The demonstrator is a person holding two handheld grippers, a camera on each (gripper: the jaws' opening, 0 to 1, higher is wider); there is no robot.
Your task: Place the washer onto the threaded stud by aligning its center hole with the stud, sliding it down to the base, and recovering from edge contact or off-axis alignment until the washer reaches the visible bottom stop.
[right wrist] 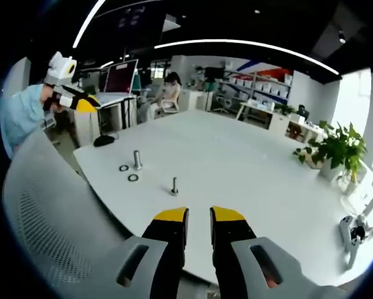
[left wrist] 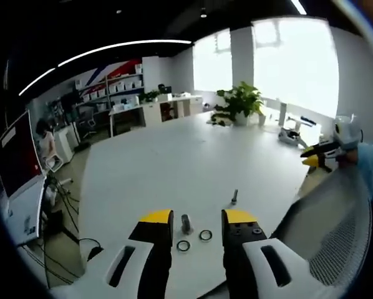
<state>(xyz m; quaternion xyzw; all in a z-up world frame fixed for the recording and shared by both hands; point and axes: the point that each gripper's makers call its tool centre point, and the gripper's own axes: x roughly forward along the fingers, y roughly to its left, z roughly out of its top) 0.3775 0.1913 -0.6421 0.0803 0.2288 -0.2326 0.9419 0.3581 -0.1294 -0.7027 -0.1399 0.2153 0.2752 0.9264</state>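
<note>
- Your left gripper (left wrist: 198,218), white-bodied with black jaws tipped in yellow, hangs over the near edge of the wide white worktop (left wrist: 174,162); its jaws stand well apart with nothing between them.
- In the left gripper view, between those jaw tips, you see two small dark metal ring washers (left wrist: 205,235) lying flat on the worktop, close together but apart, one nearer you and to the left of the other.
- Just beyond the washers stands a short upright grey metal stud (left wrist: 186,223), bare, no washer on it.
- A second, slimmer upright metal bolt (left wrist: 234,197) stands farther off to the right.
- Your right gripper (right wrist: 199,215) hovers at the worktop's near edge, jaws parted by a narrow gap and holding nothing.
- In the right gripper view the stud, both washers and the bolt sit well ahead and to the left.
- A grey mesh chair back (right wrist: 55,212) lies beside the worktop, and a potted green plant (left wrist: 241,103) stands at its far end.
</note>
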